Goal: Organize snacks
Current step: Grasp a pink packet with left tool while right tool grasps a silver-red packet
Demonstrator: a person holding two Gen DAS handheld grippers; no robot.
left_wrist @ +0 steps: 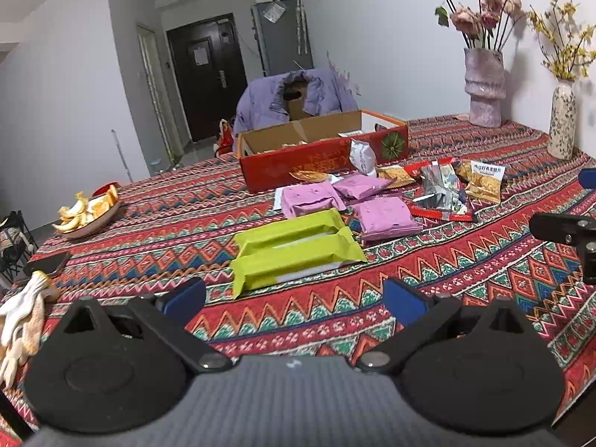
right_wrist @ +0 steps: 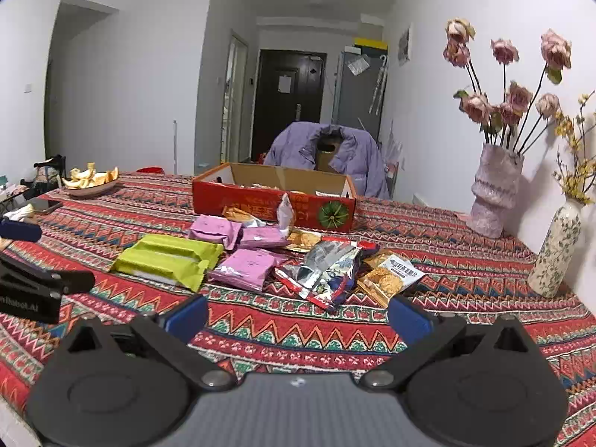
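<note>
Snack packets lie on the patterned tablecloth in front of an open red cardboard box (left_wrist: 324, 156) (right_wrist: 273, 201). Two green packets (left_wrist: 294, 249) (right_wrist: 167, 257) lie nearest, then pink packets (left_wrist: 383, 216) (right_wrist: 246, 268), a red and silver packet (left_wrist: 443, 193) (right_wrist: 324, 272) and yellow cracker packets (left_wrist: 484, 178) (right_wrist: 391, 275). My left gripper (left_wrist: 294, 303) is open and empty, just short of the green packets. My right gripper (right_wrist: 298, 316) is open and empty, just short of the red and silver packet.
A dish of orange peels (left_wrist: 87, 212) (right_wrist: 91, 180) sits at the table's left. Two vases with flowers (left_wrist: 484, 89) (right_wrist: 495, 193) stand by the right wall. White gloves (left_wrist: 22, 320) and a phone (left_wrist: 46, 264) lie at the left edge. A chair with a purple jacket (left_wrist: 294, 97) stands behind the box.
</note>
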